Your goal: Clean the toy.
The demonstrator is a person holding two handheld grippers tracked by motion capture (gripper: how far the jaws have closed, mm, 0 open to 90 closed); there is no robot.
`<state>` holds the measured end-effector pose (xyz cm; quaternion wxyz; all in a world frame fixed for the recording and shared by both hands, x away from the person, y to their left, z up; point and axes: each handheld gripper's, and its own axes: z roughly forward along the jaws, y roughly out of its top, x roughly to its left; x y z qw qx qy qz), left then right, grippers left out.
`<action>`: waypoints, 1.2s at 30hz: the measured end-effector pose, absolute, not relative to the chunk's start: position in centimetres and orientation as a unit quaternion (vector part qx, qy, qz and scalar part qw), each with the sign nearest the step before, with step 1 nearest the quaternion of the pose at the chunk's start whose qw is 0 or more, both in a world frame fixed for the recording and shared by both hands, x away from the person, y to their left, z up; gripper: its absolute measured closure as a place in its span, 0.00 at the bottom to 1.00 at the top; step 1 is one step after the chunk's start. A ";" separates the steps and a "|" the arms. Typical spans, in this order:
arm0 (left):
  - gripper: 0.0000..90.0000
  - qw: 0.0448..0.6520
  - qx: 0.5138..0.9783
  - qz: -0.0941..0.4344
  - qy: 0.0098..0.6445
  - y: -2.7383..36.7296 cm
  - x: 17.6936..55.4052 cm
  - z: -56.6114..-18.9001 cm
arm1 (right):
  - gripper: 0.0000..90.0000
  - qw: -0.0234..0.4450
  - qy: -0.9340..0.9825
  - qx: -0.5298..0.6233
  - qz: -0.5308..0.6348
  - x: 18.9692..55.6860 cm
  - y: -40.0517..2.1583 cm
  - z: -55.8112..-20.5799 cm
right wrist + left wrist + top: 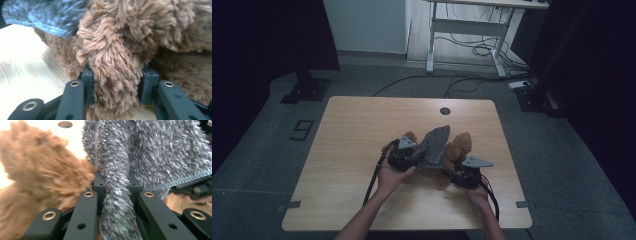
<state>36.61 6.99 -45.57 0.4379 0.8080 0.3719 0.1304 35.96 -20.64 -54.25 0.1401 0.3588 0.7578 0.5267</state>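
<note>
A fluffy brown plush toy (458,146) lies on the wooden table (352,125), partly under a shaggy grey cloth (434,145). My left gripper (404,154) is shut on a bunched fold of the grey cloth (117,195), which rises between its jaws; brown fur (42,177) lies just left of them. My right gripper (464,172) is shut on a thick limb of the plush toy (116,72), squeezed between both pads. A corner of the grey cloth (47,15) drapes over the toy at the upper left of the right gripper view.
A round cable hole (445,111) sits near the table's far edge. Beyond the table stand a white desk frame (467,35) with loose cables on the floor and dark stand bases (307,90) at both sides. Bare tabletop stretches left of the hands.
</note>
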 end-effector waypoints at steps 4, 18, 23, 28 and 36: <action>0.85 0.438 0.805 0.139 0.374 8.9 36.2 -45.0 | 0.65 0.136 0.756 0.362 0.529 36.0 -20.7 -54.3; 0.85 0.422 0.771 0.164 0.448 17.4 35.5 -46.4 | 0.65 0.132 0.752 0.367 0.531 36.1 -20.8 -54.3; 0.85 0.443 0.772 0.164 0.426 16.0 34.9 -45.2 | 0.66 0.131 0.751 0.371 0.530 36.2 -20.8 -54.4; 0.85 0.479 0.788 0.152 0.355 10.0 33.6 -42.5 | 0.66 0.132 0.752 0.370 0.530 36.1 -20.8 -54.4; 0.85 0.464 0.823 0.150 0.292 -0.9 35.2 -40.8 | 0.66 0.133 0.755 0.366 0.527 36.1 -20.9 -54.4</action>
